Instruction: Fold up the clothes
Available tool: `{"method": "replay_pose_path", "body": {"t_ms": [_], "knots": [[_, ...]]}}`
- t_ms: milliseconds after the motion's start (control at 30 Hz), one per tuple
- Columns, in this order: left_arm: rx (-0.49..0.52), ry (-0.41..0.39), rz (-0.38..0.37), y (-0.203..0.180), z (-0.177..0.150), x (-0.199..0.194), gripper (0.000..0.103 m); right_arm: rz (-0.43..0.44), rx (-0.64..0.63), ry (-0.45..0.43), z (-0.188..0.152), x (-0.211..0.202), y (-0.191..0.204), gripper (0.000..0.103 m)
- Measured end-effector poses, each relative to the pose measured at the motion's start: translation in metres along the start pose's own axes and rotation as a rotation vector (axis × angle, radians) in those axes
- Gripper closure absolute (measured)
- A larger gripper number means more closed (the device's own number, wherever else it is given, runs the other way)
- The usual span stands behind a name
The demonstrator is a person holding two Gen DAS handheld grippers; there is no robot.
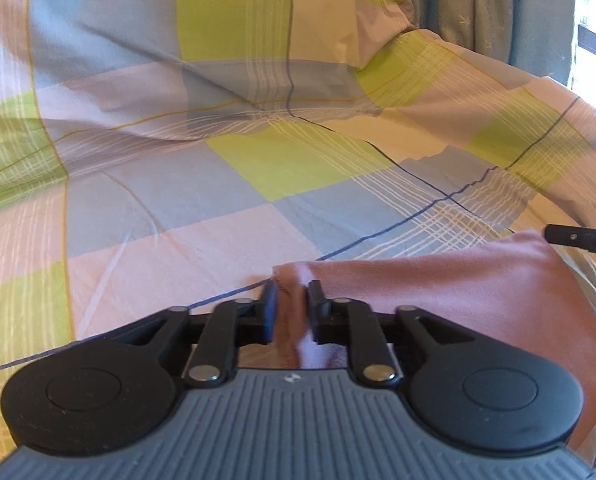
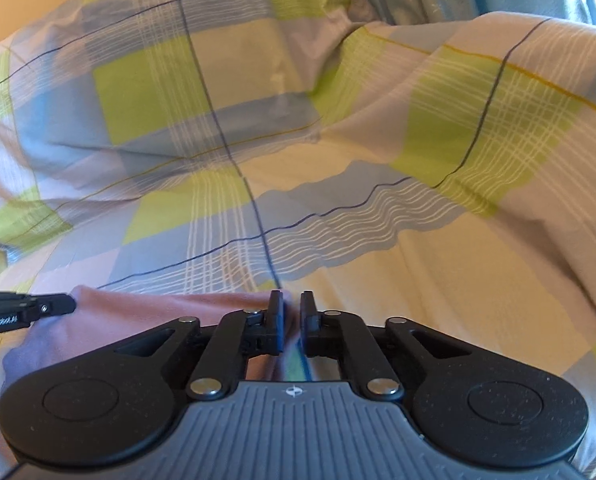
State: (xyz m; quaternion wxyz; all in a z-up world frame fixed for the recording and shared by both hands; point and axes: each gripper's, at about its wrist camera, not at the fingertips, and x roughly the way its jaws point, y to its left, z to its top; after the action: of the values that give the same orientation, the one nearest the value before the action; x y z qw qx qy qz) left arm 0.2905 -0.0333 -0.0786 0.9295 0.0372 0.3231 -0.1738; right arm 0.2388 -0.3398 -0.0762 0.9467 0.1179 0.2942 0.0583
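Note:
A pink cloth (image 1: pixel 457 300) lies flat on the checked bedspread (image 1: pixel 178 200). My left gripper (image 1: pixel 292 304) is at the cloth's left corner. Its jaws stand slightly apart with a loose fold of the cloth between them, so it is open. A black fingertip (image 1: pixel 565 235) of the right gripper shows at the cloth's far right corner. In the right wrist view the pink cloth (image 2: pixel 158 312) runs off to the left, and my right gripper (image 2: pixel 292 312) is shut on its right corner. The left gripper's fingertip (image 2: pixel 58 304) rests at the cloth's other corner.
A pillow (image 1: pixel 234 20) in the same green, blue and pink check lies at the head of the bed. Grey-blue curtains (image 1: pixel 477 0) hang behind it beside a bright window (image 1: pixel 593 40). The bedspread (image 2: pixel 417 260) is rumpled, with a raised fold on the right.

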Motion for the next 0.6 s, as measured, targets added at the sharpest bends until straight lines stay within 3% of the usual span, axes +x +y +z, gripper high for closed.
{"method": "replay_pose_path", "body": {"t_ms": [100,233,333,433,500,533,600], "knots": [[-0.017,-0.027,0.028,0.005,0.003,-0.008,0.089,-0.043,0.037,-0.034,0.002,-0.007,-0.009,0.094],[-0.018,-0.089,-0.077,-0.003,0.008,-0.018,0.089,0.028,0.016,-0.09,0.006,-0.016,-0.003,0.094],[0.059,-0.037,-0.15,-0.022,0.005,-0.008,0.088,0.14,-0.089,-0.068,0.007,-0.012,0.023,0.093],[0.156,0.008,-0.12,-0.035,-0.002,0.002,0.088,0.177,-0.171,0.002,0.004,0.002,0.044,0.093],[0.153,0.02,-0.086,-0.034,-0.001,0.004,0.087,0.141,-0.21,0.054,0.001,0.012,0.047,0.095],[0.136,0.019,-0.066,-0.031,0.0,0.003,0.088,0.093,-0.225,0.051,0.0,0.013,0.044,0.103],[0.125,0.009,-0.043,-0.027,0.0,0.002,0.092,-0.017,-0.24,0.029,0.001,0.013,0.036,0.103]]}}
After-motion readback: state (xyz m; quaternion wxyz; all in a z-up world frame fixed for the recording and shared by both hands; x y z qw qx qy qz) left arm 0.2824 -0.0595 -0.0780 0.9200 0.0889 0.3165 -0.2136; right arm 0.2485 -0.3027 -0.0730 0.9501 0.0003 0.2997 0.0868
